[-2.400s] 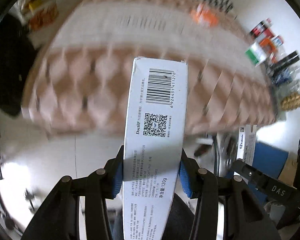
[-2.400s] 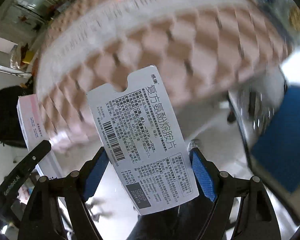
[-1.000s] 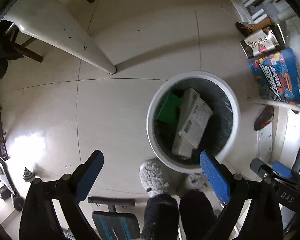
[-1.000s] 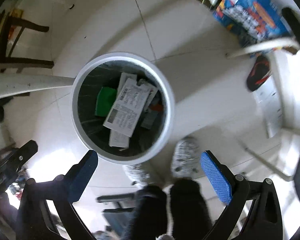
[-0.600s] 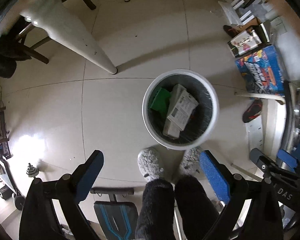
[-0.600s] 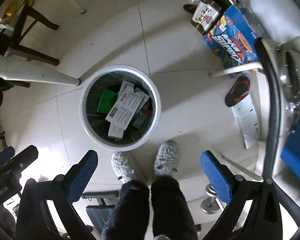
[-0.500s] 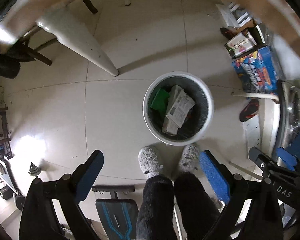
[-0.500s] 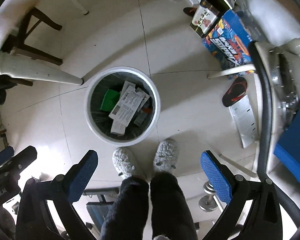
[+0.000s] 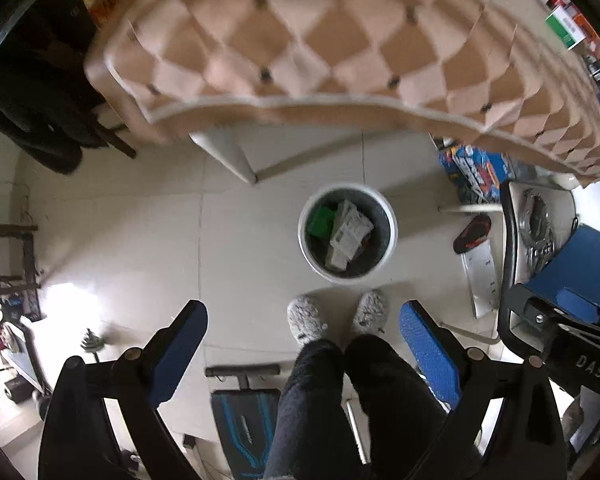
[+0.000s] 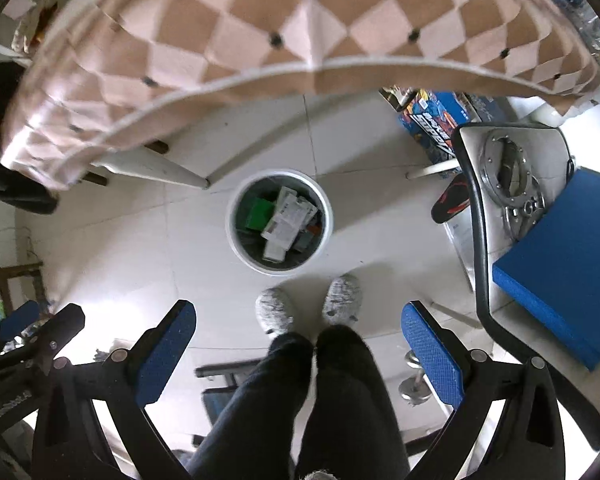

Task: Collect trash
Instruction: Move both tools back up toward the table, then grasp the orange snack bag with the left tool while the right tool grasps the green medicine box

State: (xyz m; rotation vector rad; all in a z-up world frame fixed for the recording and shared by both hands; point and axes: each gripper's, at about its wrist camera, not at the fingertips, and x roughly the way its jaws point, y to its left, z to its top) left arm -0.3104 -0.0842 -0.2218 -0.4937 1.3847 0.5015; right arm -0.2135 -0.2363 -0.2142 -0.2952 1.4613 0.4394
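Biggest thing in both views is the worktop [image 9: 340,40], draped in a tan-and-pink checked tablecloth [image 10: 308,20] whose hem hangs across the top of the frame. Under it is pale tiled floor [image 9: 140,220] and a white table leg [image 9: 224,156].

Next down: a chair with a blue seat pad [image 10: 560,272] off to the right, with some metal rings on its white part, and a colourful blue printed box [image 10: 432,120] on the floor behind it.

Then the white round trash bin [image 9: 392,236], sitting on the floor straight ahead of the person's grey fuzzy slippers [image 10: 342,292]. It's already got stuff in it: a green box [image 10: 260,212] on the left side, and white printed cartons [image 10: 288,216] lying across the middle, long axis running roughly from lower left to upper right, plus a few bits I can't make out underneath.

Left gripper [image 9: 304,344] has its blue pads spread wide with nothing between them. Right gripper [image 10: 300,342] is the same, wide apart and empty.

The relation that matters: the bin is below and in front of both grippers, pretty much centred between them, neither clearly nearer. The trash yet to collect looks to be up on the worktop. I can see small packages [image 9: 568,28] at its far right edge in the left view, so I'd guess the next move is up and forward over the cloth hem, away from the bin.
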